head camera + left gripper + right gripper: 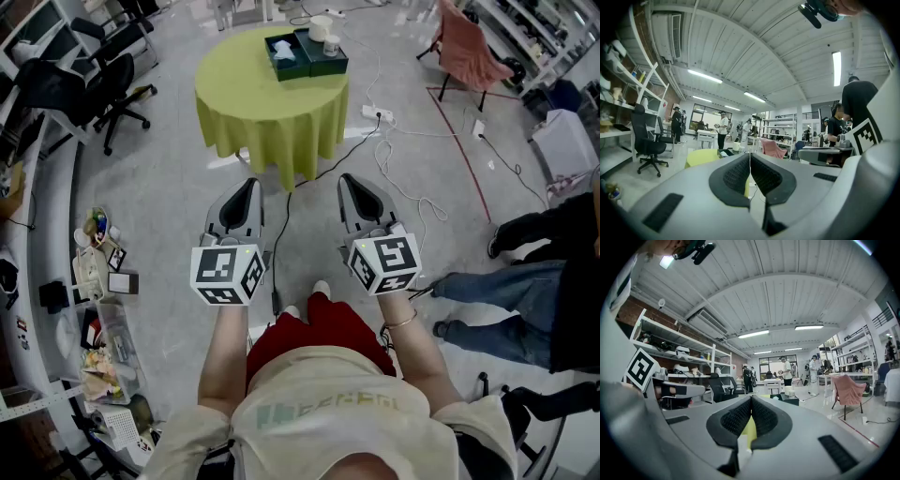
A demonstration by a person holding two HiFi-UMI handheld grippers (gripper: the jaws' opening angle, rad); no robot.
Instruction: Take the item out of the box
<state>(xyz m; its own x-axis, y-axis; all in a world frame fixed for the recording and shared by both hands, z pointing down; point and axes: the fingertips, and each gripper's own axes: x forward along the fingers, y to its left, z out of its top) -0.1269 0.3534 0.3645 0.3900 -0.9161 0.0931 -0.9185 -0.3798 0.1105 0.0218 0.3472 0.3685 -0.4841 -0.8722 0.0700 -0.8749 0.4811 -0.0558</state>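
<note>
A pale item (286, 53), too small to identify, is lying inside an open dark green box (277, 62) on a round table (272, 108) that is wearing a yellow-green cloth at the far end of the scene. Touching the box on its right side, a second dark green box (326, 62) is carrying a white cup-like container (322, 26) and a smaller white one (332, 45). Well short of the table, on the near side, a person is holding two grippers level, side by side and pointing toward it. The left gripper (251, 184) is keeping its jaws pressed together with nothing between them, and the right gripper (347, 178) is likewise showing its jaws closed on nothing, with only the yellow-green cloth showing past the gap behind the tips. Each gripper is carrying a marker cube at its near end, the left cube (228, 274) and the right cube (384, 262). A black cable (323, 169) is trailing across the grey floor from under the table toward the person. A chair draped in pink (469, 52) is standing far right, a black office chair (103, 89) is standing far left, and another person in jeans (511, 300) is sitting at the near right.
</note>
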